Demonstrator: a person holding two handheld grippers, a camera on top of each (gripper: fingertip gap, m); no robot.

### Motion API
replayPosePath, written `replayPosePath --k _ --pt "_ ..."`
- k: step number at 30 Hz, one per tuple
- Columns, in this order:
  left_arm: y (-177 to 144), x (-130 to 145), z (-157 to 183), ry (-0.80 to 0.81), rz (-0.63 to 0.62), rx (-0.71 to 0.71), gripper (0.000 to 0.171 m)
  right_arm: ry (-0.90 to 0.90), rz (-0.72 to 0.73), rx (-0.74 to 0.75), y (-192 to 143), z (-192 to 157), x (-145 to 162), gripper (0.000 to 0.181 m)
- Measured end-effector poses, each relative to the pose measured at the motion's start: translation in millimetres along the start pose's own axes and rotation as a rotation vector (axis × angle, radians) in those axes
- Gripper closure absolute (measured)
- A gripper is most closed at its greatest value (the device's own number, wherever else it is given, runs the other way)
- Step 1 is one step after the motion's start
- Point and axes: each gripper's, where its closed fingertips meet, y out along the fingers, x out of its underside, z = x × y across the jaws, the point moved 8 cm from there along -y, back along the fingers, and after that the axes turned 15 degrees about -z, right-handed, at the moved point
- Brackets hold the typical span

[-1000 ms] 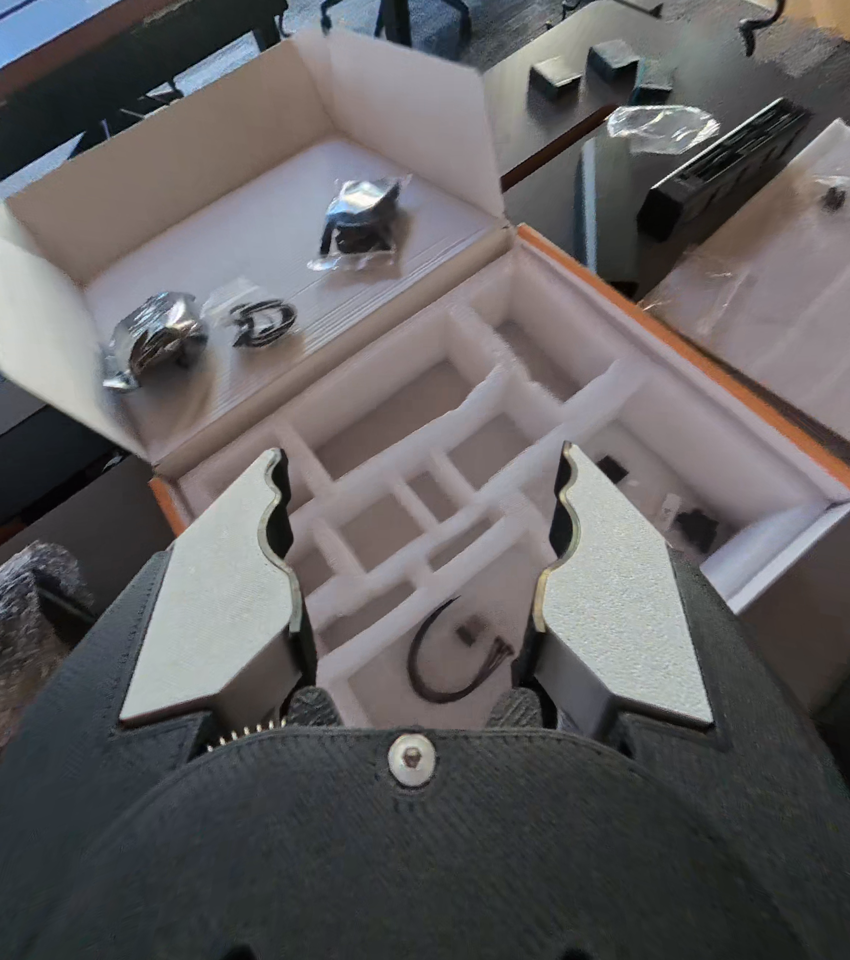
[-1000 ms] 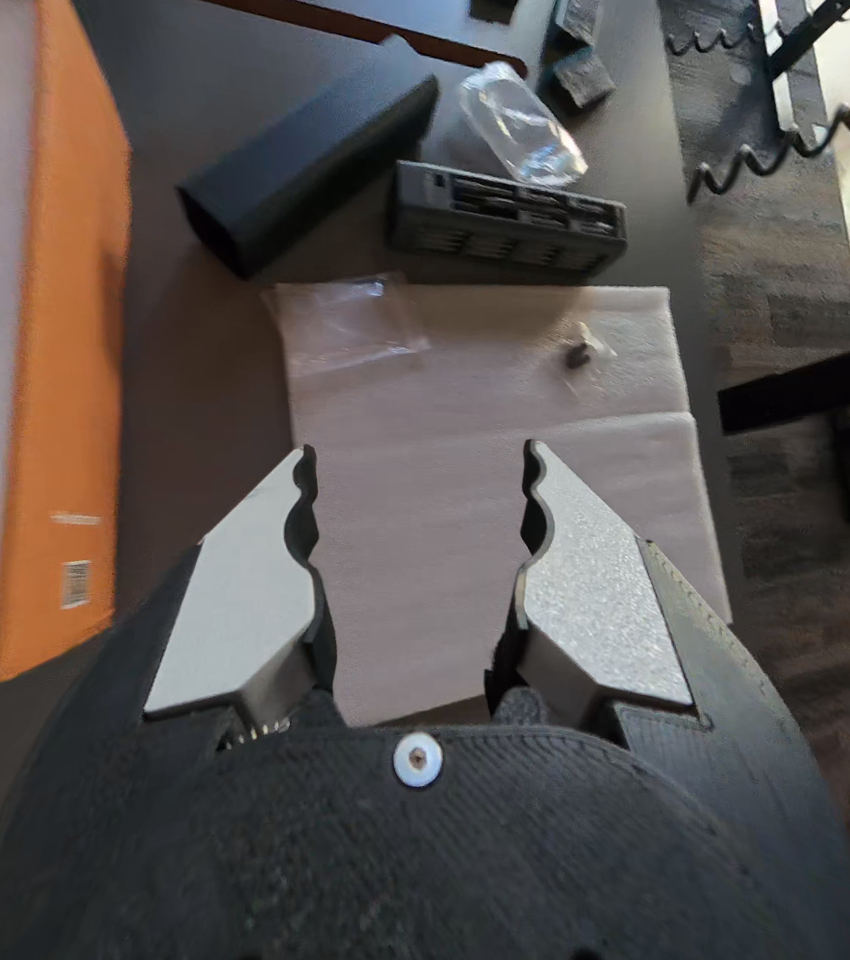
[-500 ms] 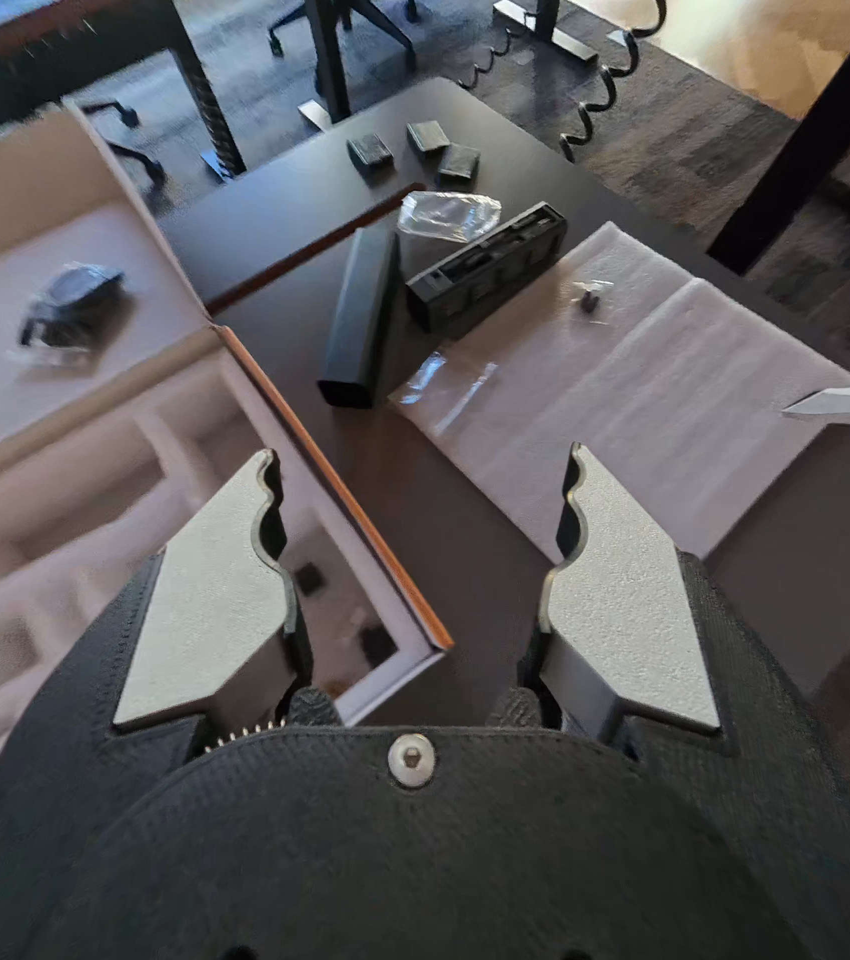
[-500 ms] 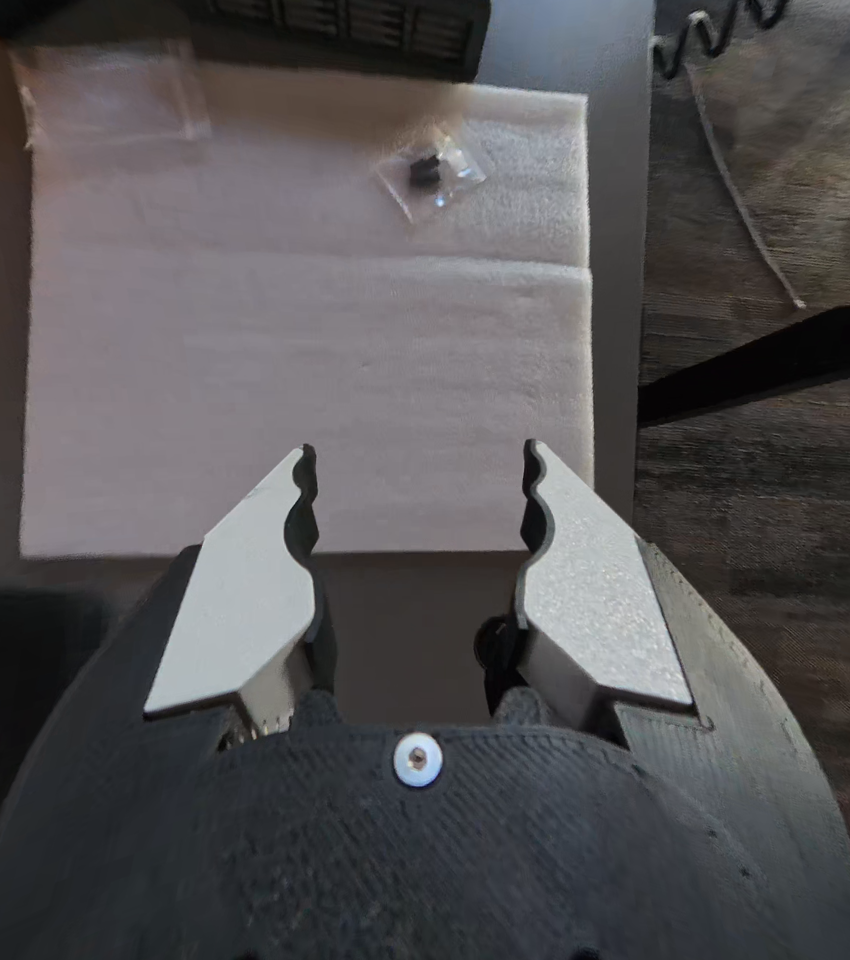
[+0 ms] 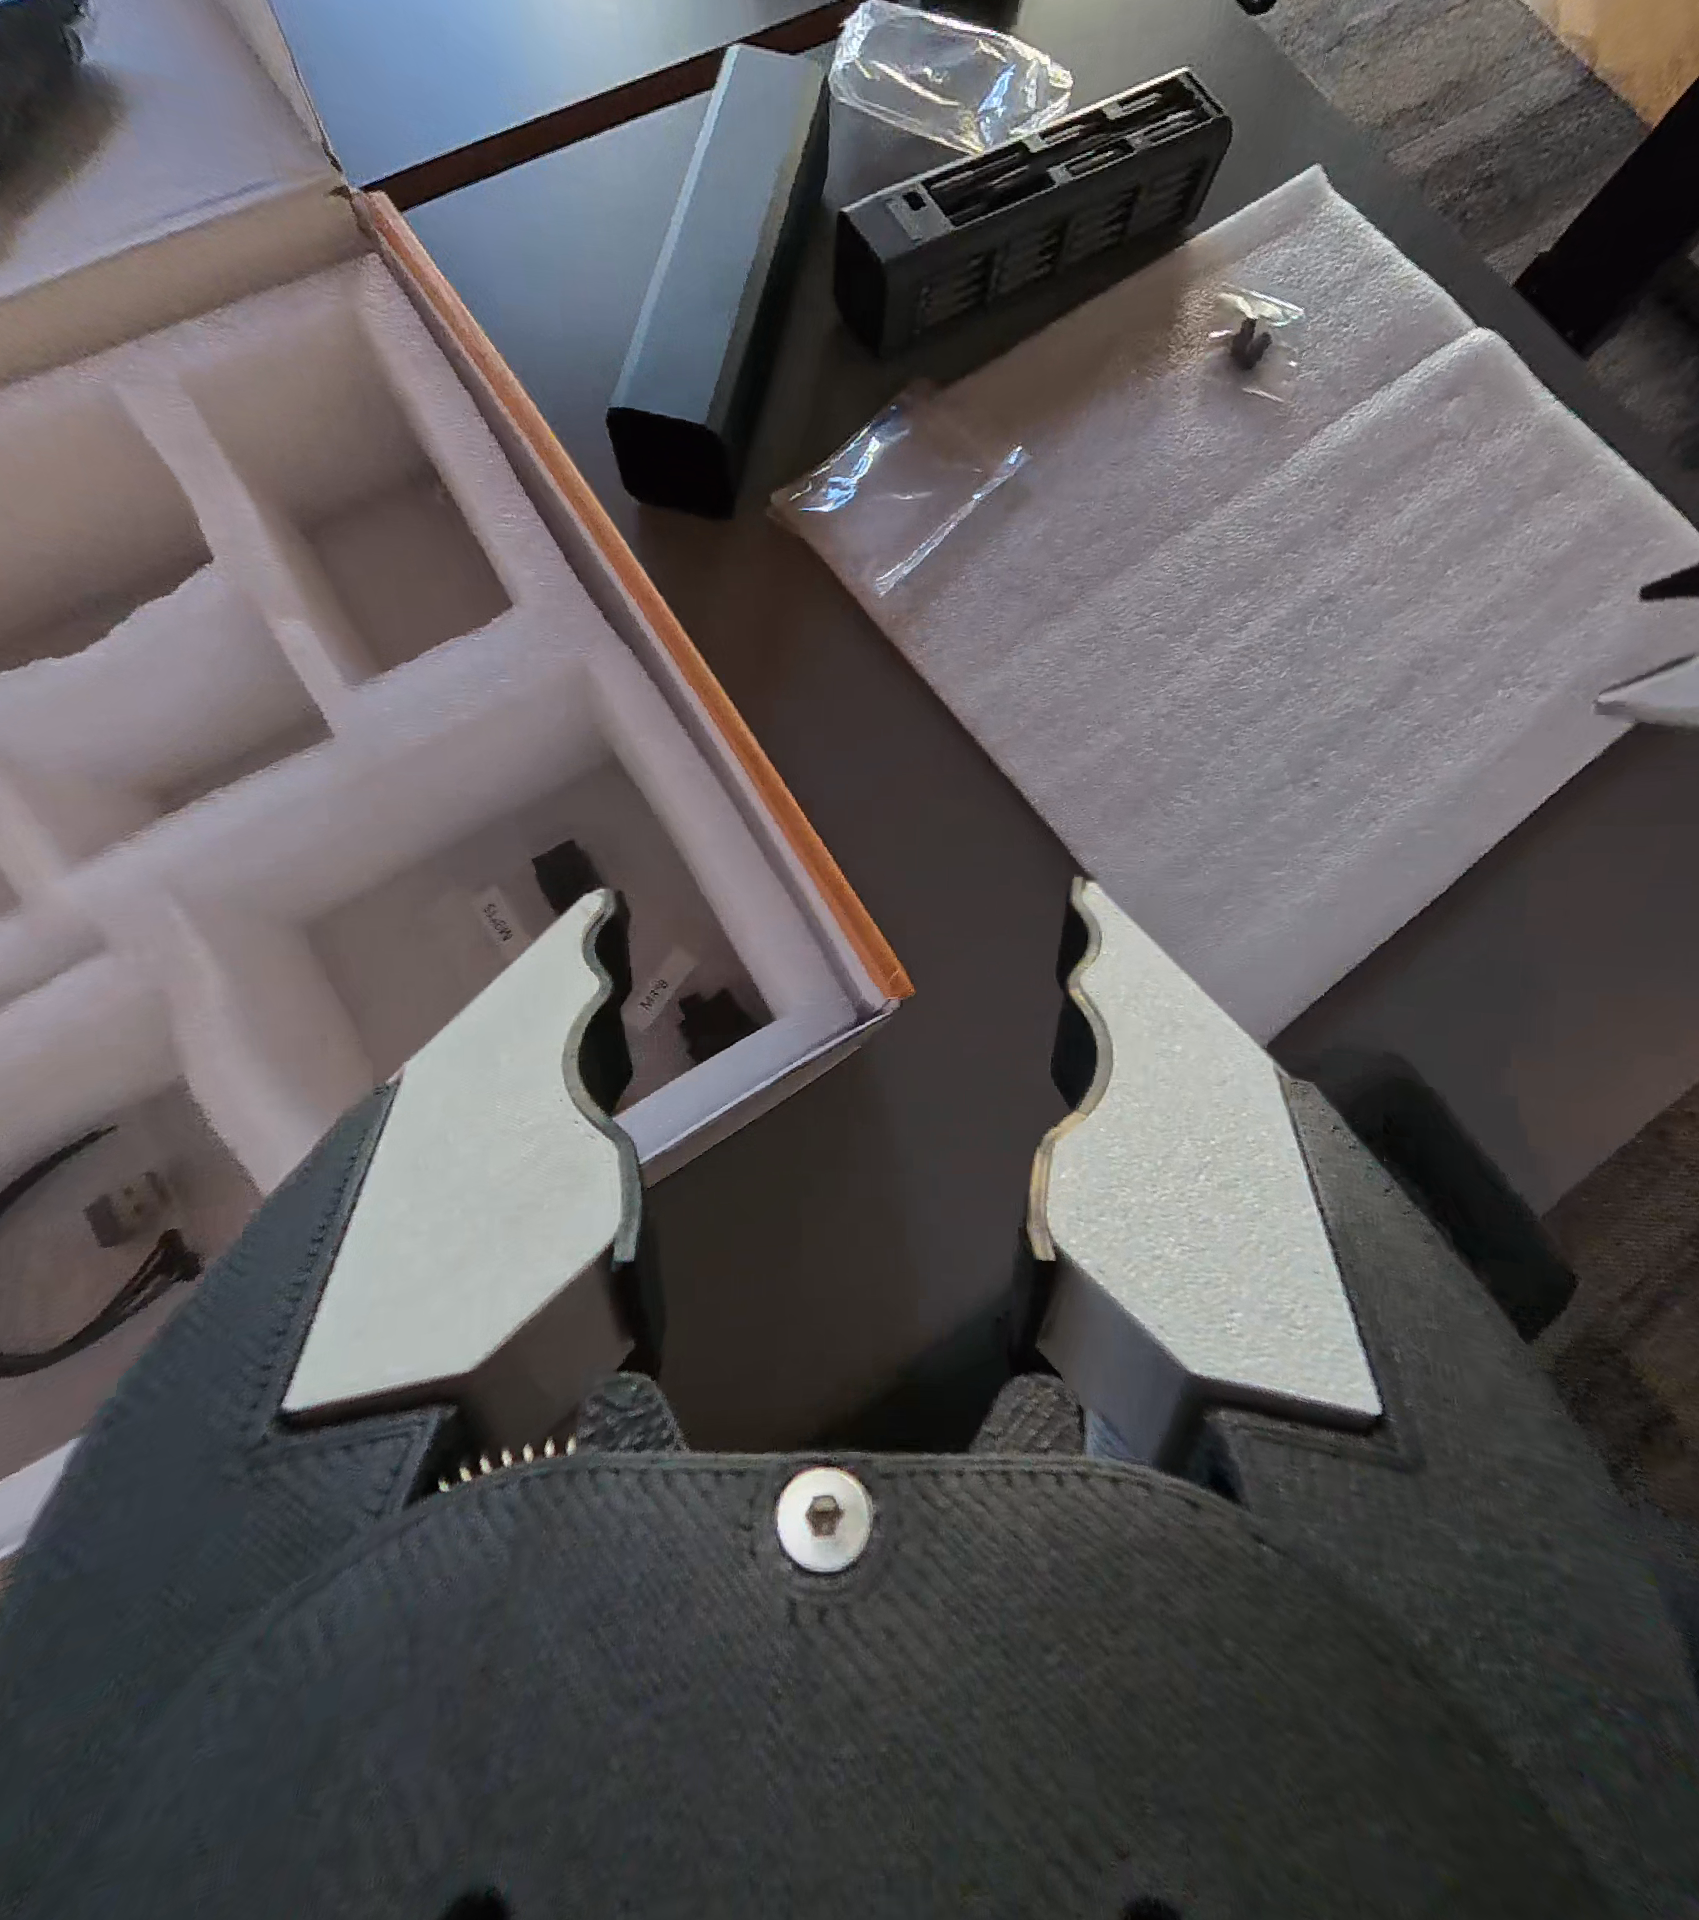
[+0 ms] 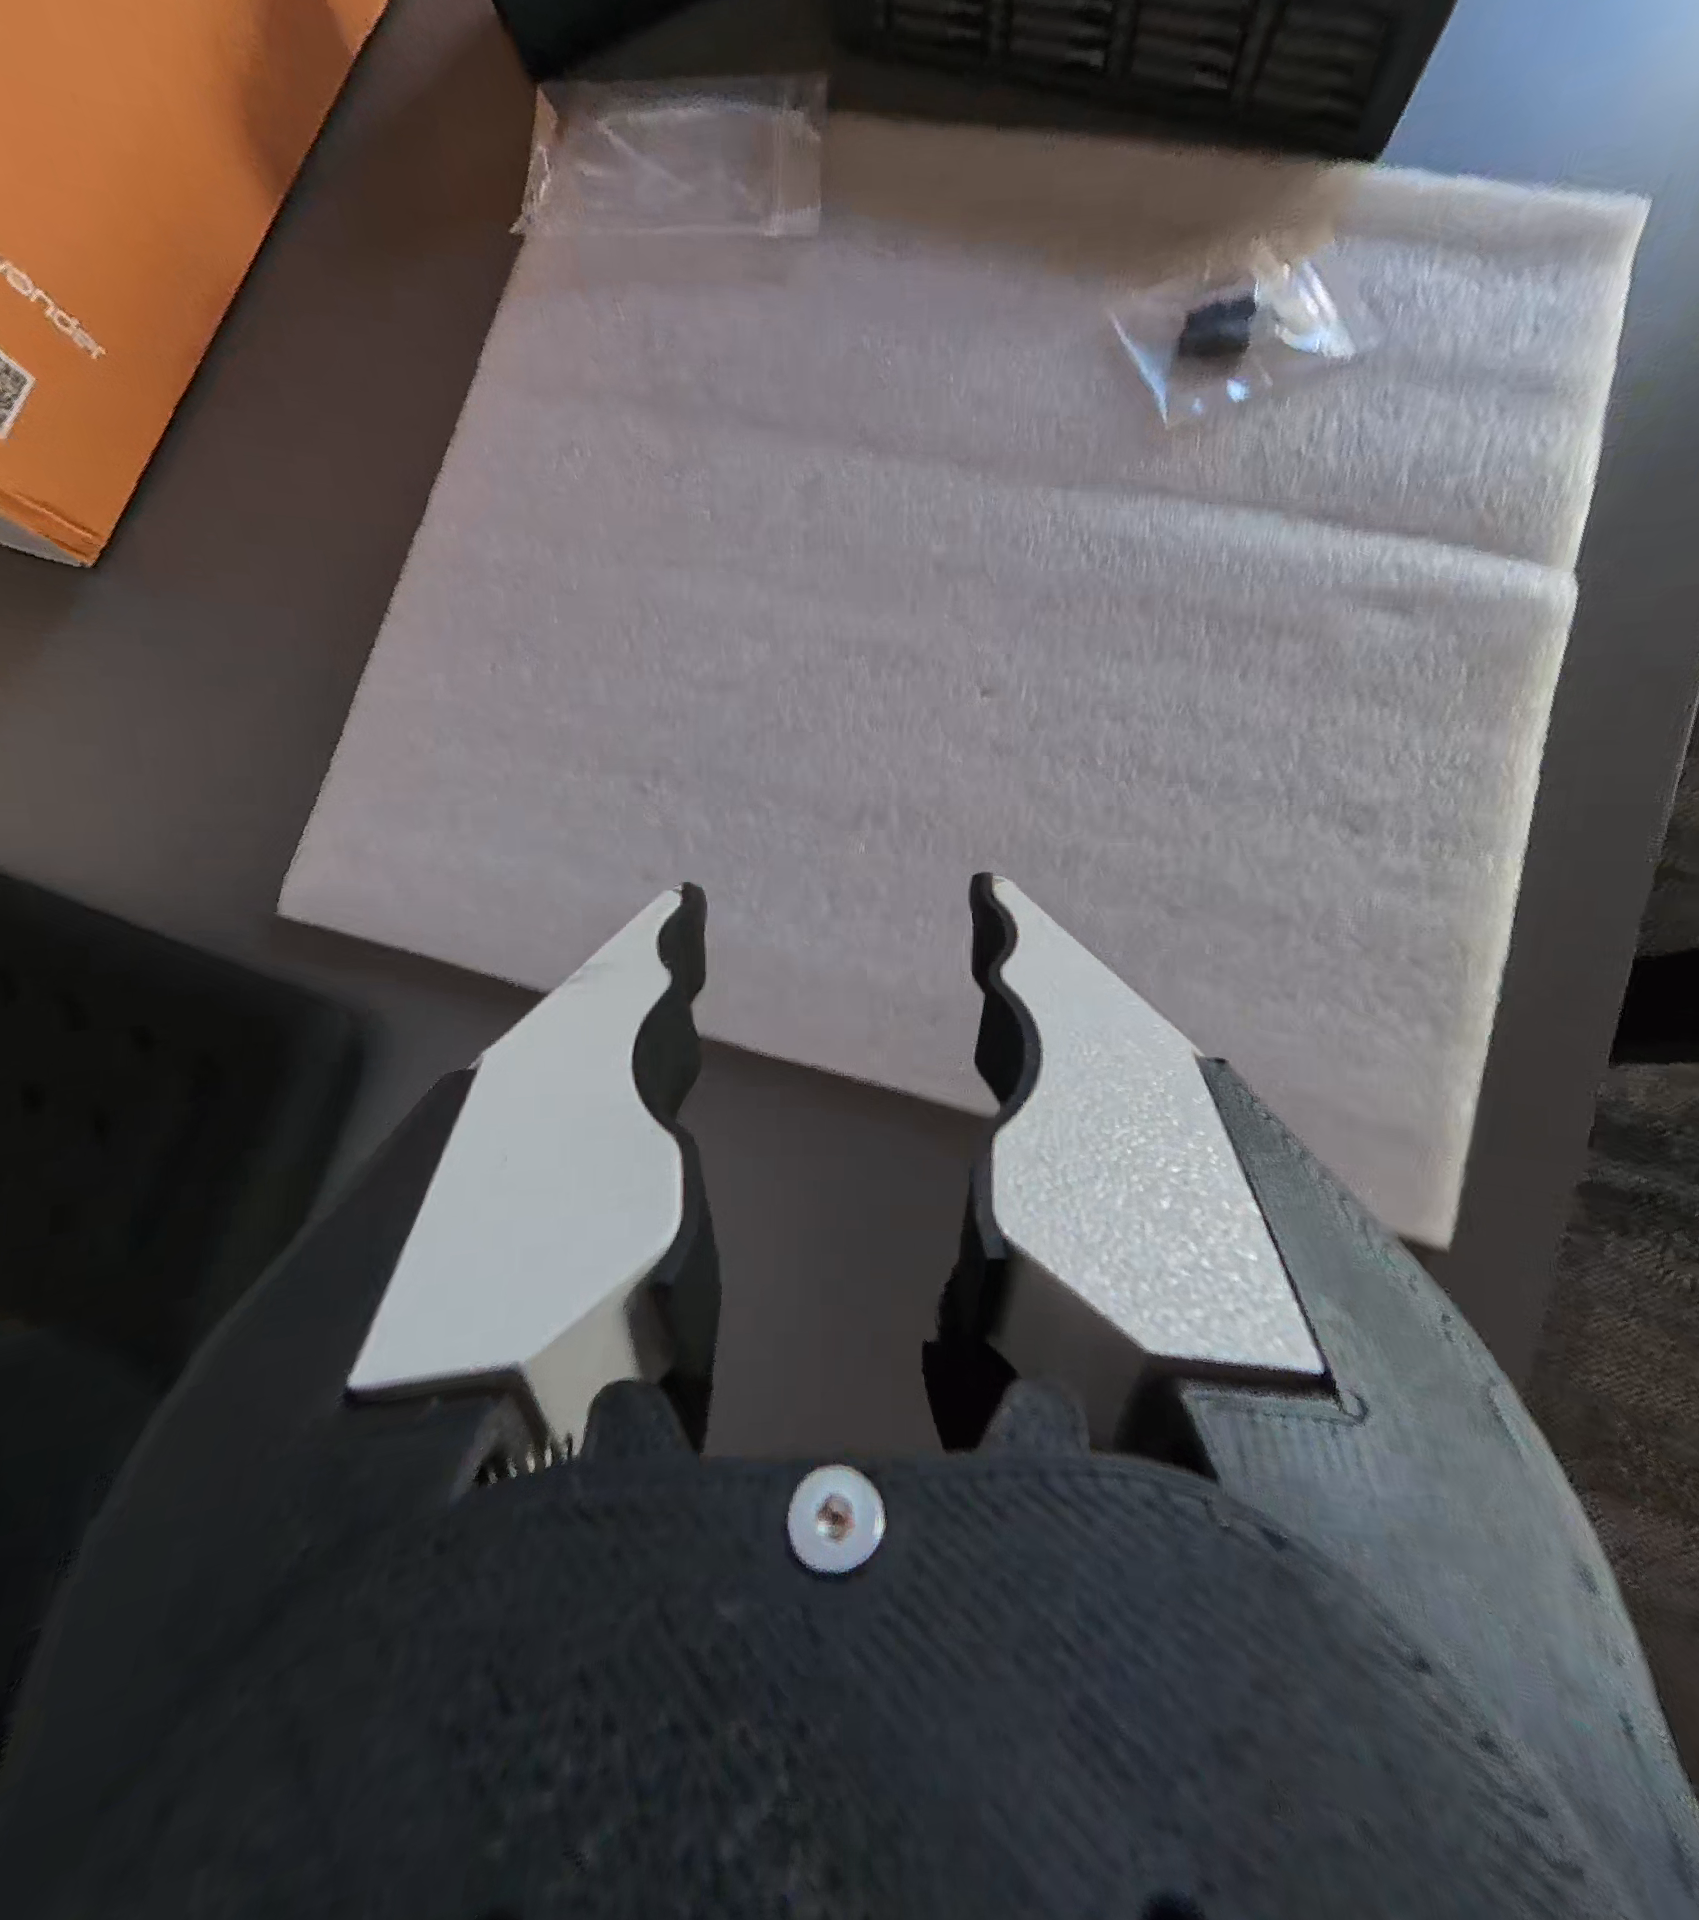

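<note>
We held the left gripper (image 5: pixel 840 1023) w/ jaws apart, empty, over bare table (image 5: pixel 886 748) just beside the orange-edged box (image 5: pixel 679 665) corner. Right gripper (image 6: pixel 837 935) also spread, empty, above the near edge of the white foam sheet (image 6: pixel 928 623). Farther on that sheet lay a small bagged black part (image 6: pixel 1224 324); beyond, a black slotted case (image 5: pixel 1032 208). Risk, imo: foam's light, so a low fingertip could drag it and roll the bag off the edge.

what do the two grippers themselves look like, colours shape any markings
Both match. The left gripper has a rounded black body with a ribbed, layered printed texture, one silver hex screw at its centre, and a bit of metal spring showing at the finger base. Its two fingers are pale grey wedge plates with wavy, black-lined inner edges. The right gripper looks identical. No markings or cables visible.
</note>
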Motion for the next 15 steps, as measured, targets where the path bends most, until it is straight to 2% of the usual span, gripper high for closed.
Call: replayPosePath --k 2,4,7,12,15 --pt "-3 3 -9 0.017 -0.005 -0.012 0.091 -0.048 0.031 0.024 6 1 -16 0.137" --pt "-8 9 -20 0.008 0.000 -0.029 0.093 -0.126 0.082 -0.016 16 -4 -39 0.144" --pt "-14 21 -32 -0.021 0.022 -0.015 0.097 -0.274 0.131 -0.020 44 -9 -79 0.149" --pt "-20 39 -52 -0.005 0.013 -0.067 0.098 -0.404 0.146 -0.042 88 -14 -154 0.147" --pt "-24 48 -64 -0.045 0.025 -0.058 0.098 -0.446 0.075 -0.128 113 -24 -178 0.143"
